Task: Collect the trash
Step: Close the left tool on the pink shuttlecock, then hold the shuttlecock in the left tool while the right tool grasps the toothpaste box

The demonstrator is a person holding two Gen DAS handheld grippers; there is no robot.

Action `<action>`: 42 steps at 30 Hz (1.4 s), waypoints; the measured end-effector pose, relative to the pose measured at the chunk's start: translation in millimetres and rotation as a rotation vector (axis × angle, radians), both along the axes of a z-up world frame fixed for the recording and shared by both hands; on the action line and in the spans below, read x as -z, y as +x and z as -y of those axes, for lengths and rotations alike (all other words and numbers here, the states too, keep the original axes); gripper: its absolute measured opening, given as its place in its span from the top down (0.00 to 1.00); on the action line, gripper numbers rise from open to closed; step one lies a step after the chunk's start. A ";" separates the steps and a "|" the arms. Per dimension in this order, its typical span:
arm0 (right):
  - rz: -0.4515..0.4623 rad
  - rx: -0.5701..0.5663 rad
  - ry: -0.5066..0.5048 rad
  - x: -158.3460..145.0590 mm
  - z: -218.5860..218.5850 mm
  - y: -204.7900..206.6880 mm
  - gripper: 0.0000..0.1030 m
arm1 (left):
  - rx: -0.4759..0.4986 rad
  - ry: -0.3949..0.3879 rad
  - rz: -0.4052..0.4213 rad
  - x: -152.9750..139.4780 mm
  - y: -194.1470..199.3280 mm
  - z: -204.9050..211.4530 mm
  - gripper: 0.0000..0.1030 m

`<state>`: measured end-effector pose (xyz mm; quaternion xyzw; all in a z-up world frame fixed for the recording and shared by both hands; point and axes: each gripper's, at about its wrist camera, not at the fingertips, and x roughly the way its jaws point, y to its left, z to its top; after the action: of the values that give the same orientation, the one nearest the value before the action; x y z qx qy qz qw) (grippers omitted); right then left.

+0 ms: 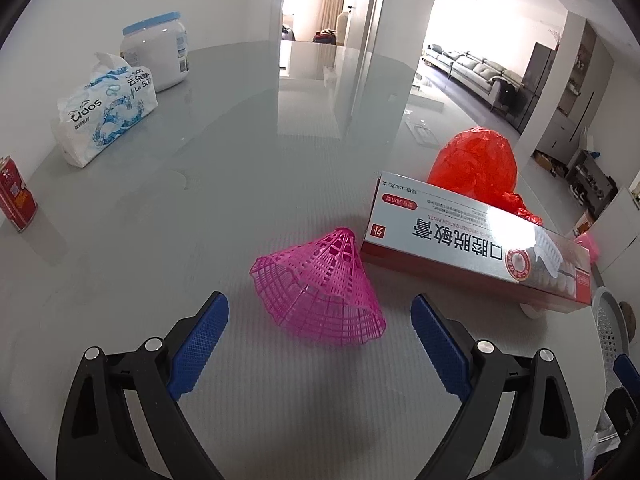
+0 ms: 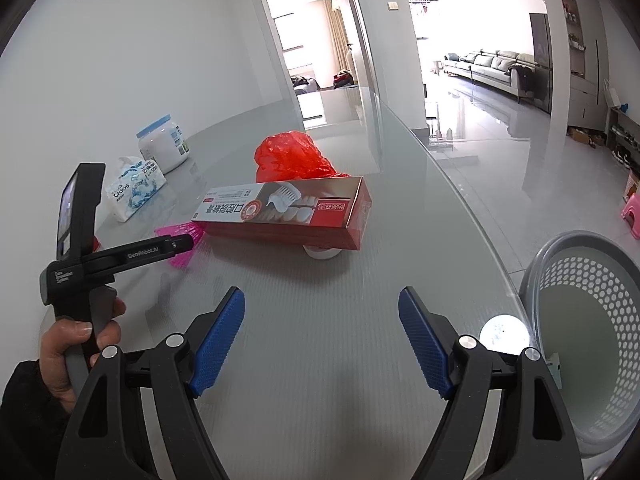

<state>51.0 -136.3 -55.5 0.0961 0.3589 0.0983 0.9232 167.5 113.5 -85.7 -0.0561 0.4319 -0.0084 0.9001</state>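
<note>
Just ahead of the left gripper (image 1: 320, 340), its fingers spread to straddle it, lies the pink shuttlecock (image 1: 320, 292), apparently the next pickup.

Bright daylight floods from far windows, glaring off the glossy table (image 1: 248, 128); fisheye-bent edges.

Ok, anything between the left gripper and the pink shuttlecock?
Nothing: in the left wrist view the left gripper is open, with bare table up to the shuttlecock, whose skirt already reaches between the fingertips.
</note>
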 end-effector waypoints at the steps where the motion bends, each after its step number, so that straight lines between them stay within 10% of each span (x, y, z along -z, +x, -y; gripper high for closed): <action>1: -0.004 0.002 0.008 1.1 1.4 1.9 0.26 | -0.001 0.002 -0.003 0.9 3.5 0.5 0.12; 8: -0.023 0.017 0.022 4.9 11.4 9.0 0.26 | -0.015 0.025 -0.027 6.4 20.8 4.8 0.16; 19: -0.037 0.017 0.014 9.7 8.8 15.1 0.26 | 0.005 0.020 -0.015 2.4 14.6 2.4 0.55; 30: 0.043 -0.027 -0.055 -8.2 -5.2 34.7 0.26 | -0.042 0.040 0.075 -21.3 -7.3 -12.1 0.55; 42: 0.072 -0.354 -0.350 -29.6 -68.3 93.2 0.19 | -0.108 0.020 0.107 -32.2 -11.5 -35.5 0.55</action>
<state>144.2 -68.1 -25.9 -0.1332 0.3487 0.1982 0.9063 156.0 149.0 -53.6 -0.0698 0.3795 0.0414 0.9216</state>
